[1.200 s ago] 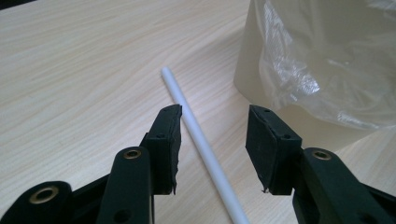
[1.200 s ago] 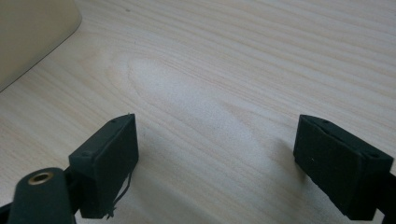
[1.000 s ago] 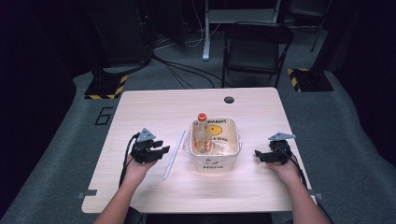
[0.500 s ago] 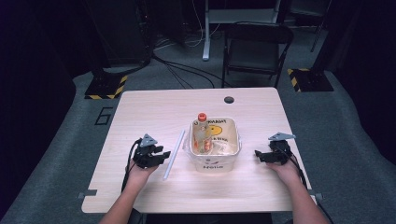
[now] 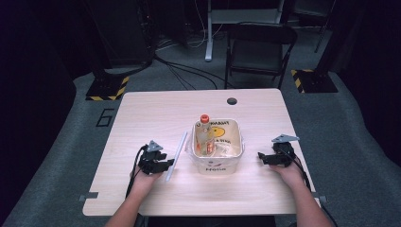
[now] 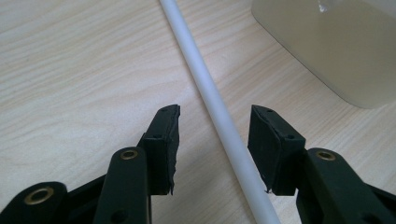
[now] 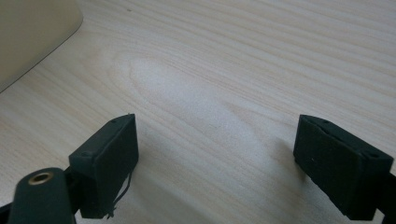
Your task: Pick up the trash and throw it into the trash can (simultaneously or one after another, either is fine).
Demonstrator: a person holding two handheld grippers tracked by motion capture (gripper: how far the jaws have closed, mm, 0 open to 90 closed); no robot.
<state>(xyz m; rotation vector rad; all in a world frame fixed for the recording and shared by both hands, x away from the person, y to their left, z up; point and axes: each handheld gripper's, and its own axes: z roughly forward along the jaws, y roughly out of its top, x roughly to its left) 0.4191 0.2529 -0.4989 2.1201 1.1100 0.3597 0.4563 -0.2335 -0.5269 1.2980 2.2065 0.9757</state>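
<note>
- High view: left gripper (image 5: 166,164) is lowered at the near end of the white tube (image 5: 176,150), which lies on the table (image 5: 142,113) just left of the tub (image 5: 236,151); right gripper (image 5: 261,157) is rested, well apart.
- Left gripper view: fingers (image 6: 163,140) released, just been opening, tube (image 6: 219,112) between them untouched; pick-up step judged in hand, closing needed next.
- Right gripper view: fingers (image 7: 109,158) spread, nothing held.

Table (image 6: 70,60) was light wood-grain laminate, matt. White rod (image 6: 212,88) looked smooth matt plastic. Tub (image 6: 336,42) cream plastic, satin. Left gripper (image 6: 214,135) pads (image 6: 164,140) were rough black foam, brass rivets.
</note>
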